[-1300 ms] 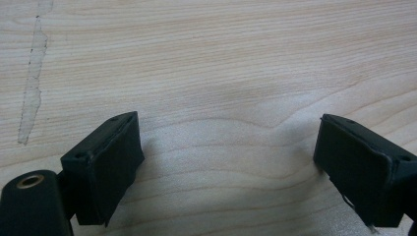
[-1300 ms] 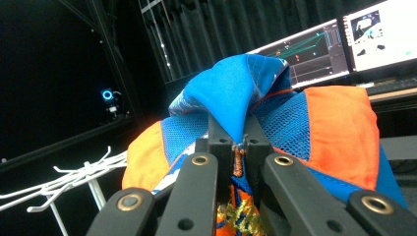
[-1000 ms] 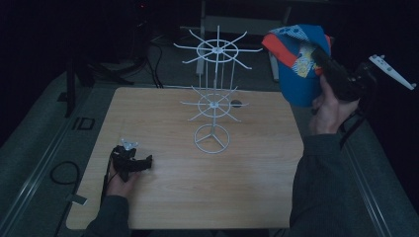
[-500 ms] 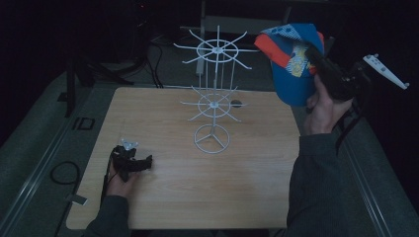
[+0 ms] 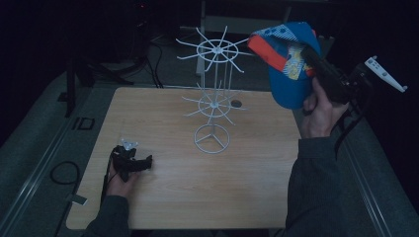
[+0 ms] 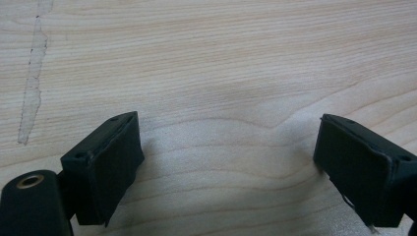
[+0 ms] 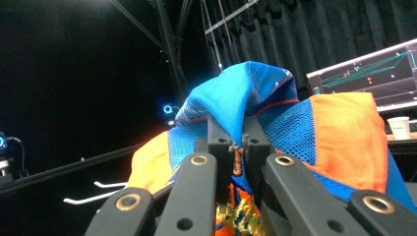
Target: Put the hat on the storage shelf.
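Above the far right corner of the light wooden tabletop (image 5: 163,197), held up in the air: blue-and-orange fabric cap w/ mesh panels (image 5: 286,64), just beside the top tier of the white wire spinner rack w/ radiating hooks (image 5: 217,49), not touching it as far as could be told. Right claw (image 7: 239,147) clenched on a fold of the cap's blue cloth, pinched tight btwn the pads, orange stitching caught in the seam. Rest of cap drooped below and around the grip, brim side toward the rack.

Near the front left of the tabletop: left claw (image 6: 226,162) released, jaws wide apart, nothing btwn them, bare wood grain beneath; resting low on or just over the surface, well apart from the rack's ring base.

Handling, judged: light, soft, floppy – crown collapsed under own weight, so likely to swing and fold when moved. Mesh prob. snag-prone on the wire hook tips. Brim looked the only stiff part. Fabric not slippery, a thin pinch seemed enough. Best hold prob. at the crown edge or back band as here, leaving the opening free to drop over a hook; gripping the brim would give more control of tilt. Not fragile; rack light-looking, could maybe tip if tugged.
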A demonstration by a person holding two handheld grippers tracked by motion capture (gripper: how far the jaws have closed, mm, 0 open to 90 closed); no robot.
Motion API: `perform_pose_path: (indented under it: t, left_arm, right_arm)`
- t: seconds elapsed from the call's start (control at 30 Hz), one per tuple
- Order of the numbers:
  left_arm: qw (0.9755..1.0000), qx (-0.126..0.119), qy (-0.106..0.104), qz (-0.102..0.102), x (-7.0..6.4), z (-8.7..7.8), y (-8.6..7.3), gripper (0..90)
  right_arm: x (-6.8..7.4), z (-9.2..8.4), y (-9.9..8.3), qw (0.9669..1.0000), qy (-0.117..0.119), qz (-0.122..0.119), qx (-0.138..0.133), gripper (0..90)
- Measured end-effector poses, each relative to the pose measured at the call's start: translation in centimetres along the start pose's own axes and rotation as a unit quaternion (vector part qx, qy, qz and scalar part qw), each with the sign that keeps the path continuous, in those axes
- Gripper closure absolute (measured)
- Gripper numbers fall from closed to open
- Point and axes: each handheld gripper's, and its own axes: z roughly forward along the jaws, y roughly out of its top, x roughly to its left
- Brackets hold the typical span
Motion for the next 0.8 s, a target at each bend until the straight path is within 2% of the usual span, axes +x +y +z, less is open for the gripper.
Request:
perform_pose_path:
  t: [0.23,0.47,0.63,0.8]
  left_arm:
    - [1.0000,-0.001,0.001,0.000,0.0,0.0,0.0,11.5]
    - [1.0000,-0.001,0.000,0.000,0.0,0.0,0.0,11.5]
    - [1.0000,0.000,0.000,0.000,0.0,0.0,0.0,11.5]
    - [1.0000,0.001,0.000,0.001,0.0,0.0,0.0,11.6]
  right_arm:
    - [0.5,-0.1,0.4,0.9999,0.013,-0.007,-0.008,86.9]
    - [1.5,-0.6,0.1,0.9990,0.042,-0.009,-0.016,86.6]
    - [2.0,-1.7,-1.1,0.9980,0.059,-0.021,-0.007,86.1]
    - [1.2,-2.7,-2.9,0.9985,0.053,-0.014,0.010,85.8]
